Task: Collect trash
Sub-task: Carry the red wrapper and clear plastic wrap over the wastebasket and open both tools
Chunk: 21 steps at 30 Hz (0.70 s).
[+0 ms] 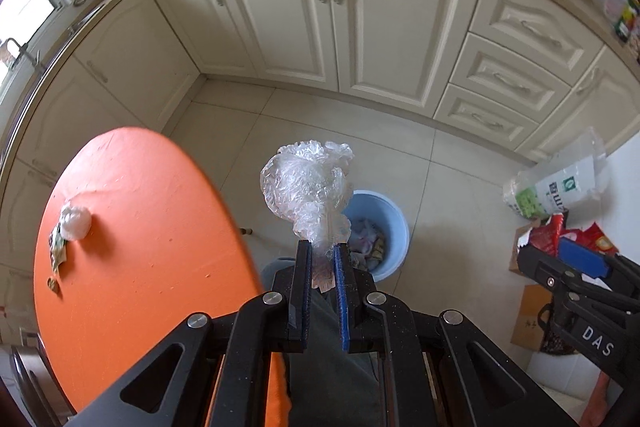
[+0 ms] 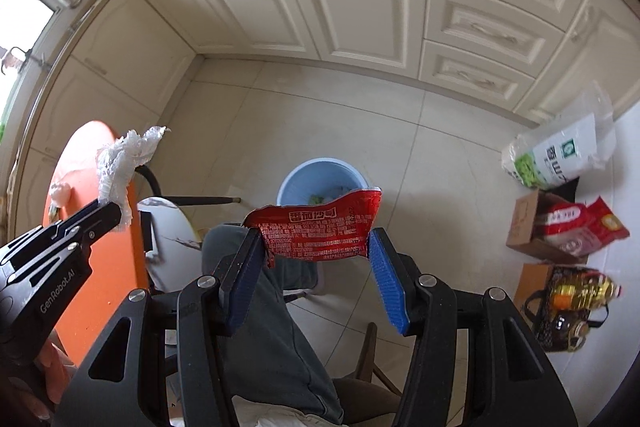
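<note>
My left gripper (image 1: 322,250) is shut on a crumpled clear plastic wrap (image 1: 306,183), held over the floor just short of the blue trash bin (image 1: 394,227). In the right wrist view the same wrap (image 2: 124,155) sticks up from the left gripper (image 2: 114,211) at the left edge. My right gripper (image 2: 314,241) is shut on a red snack wrapper (image 2: 320,231) stretched flat between its blue pads, in front of the blue bin (image 2: 296,179), which holds some trash. A white wad (image 1: 76,223) and a small torn packet (image 1: 56,251) lie on the orange table (image 1: 152,251).
Cream cabinets (image 1: 352,27) line the far wall. At the right stand a rice bag (image 2: 560,155), a cardboard box with red packets (image 2: 560,227) and oil bottles (image 2: 580,295). A person's trouser leg (image 2: 276,327) and a white stool (image 2: 172,239) lie below the grippers.
</note>
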### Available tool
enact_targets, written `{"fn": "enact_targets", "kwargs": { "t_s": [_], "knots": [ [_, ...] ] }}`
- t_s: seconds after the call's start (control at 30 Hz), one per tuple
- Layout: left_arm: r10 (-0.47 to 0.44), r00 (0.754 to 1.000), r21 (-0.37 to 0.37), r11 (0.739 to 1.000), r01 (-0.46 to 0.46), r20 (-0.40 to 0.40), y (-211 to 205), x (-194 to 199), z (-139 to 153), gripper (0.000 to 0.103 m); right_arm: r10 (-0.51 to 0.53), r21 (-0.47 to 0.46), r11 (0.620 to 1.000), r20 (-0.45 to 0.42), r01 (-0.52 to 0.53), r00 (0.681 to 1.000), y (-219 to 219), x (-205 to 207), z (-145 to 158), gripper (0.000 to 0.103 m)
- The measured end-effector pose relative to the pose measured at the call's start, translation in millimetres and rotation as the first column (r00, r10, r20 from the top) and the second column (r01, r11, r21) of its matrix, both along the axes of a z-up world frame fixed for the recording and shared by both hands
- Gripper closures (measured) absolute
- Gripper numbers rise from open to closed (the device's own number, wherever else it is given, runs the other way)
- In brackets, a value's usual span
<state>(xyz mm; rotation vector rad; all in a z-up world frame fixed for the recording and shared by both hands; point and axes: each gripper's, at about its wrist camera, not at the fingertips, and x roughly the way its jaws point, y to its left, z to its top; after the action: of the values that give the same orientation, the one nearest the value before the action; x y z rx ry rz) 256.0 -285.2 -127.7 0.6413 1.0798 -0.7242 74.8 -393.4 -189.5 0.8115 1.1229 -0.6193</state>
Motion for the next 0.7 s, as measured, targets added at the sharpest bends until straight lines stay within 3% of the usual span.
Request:
{"fn": "enact_targets", "kwargs": {
  "t_s": [0.2,0.23,0.33,0.7],
  "knots": [
    [-0.04,0.998,-0.004,0.999,0.04,0.057,-28.6,-14.3,-15.0,0.091,-0.049,0.013,0.999,-0.015,0.049,0.999,-13.2,-22.3,-6.5,0.048],
    [-0.045,0.998,-0.002,0.999,0.045,0.045,-30.4,-16.9,-19.1,0.084,-0.055,0.014,0.998,-0.015,0.055,0.998,-14.7,-25.6,-7.2,0.048],
    [-0.041,0.999,0.015,0.999,0.041,0.01,-33.8,-15.5,-27.2,0.044,-0.068,0.018,0.998,-0.019,0.068,0.998,-17.5,-31.9,-11.0,0.048],
    [-0.007,1.0,0.043,0.999,0.007,-0.007,-28.6,7.2,-28.3,0.043,-0.015,0.043,0.999,-0.026,0.016,1.0,-4.5,-5.2,-21.5,0.048]
  ]
}}
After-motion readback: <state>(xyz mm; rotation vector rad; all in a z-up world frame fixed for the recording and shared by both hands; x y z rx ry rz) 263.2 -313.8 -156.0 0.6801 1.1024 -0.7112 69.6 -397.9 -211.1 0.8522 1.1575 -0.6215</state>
